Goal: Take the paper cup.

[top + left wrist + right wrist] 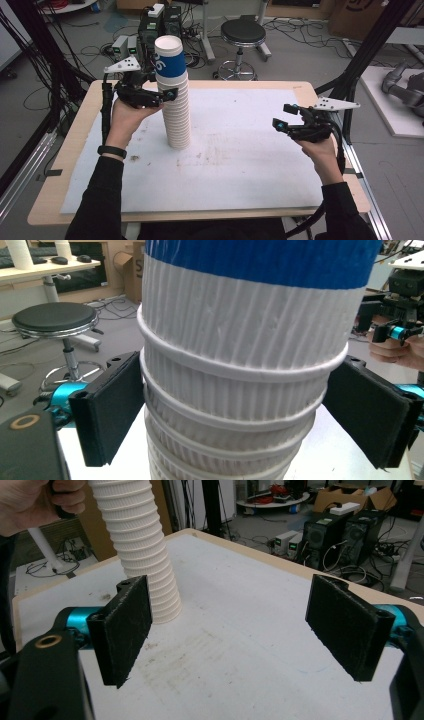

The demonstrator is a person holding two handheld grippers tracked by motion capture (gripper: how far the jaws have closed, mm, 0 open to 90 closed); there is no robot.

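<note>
Left gripper (167, 95) jaws spread w/ cup stack (176, 107) btwn, pads just off ribbed sides. Right gripper (282, 117) open, empty, well apart over table (240, 165). Stack upright, left-centre; stool (243, 32) beyond.

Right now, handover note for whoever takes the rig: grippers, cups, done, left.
Left gripper: jaws around the cup stack just under the top cup, the blue-banded one; small gaps at both pads, so open, not gripping.
Right gripper: open, empty, held above the white mat to the right of the stack.
Stack: upright on the mat, left of centre, leaning slightly.
Done: no cup set apart on the mat.
Left: probably close on the stack and lift a cup off; right gripper is free to help.
</note>
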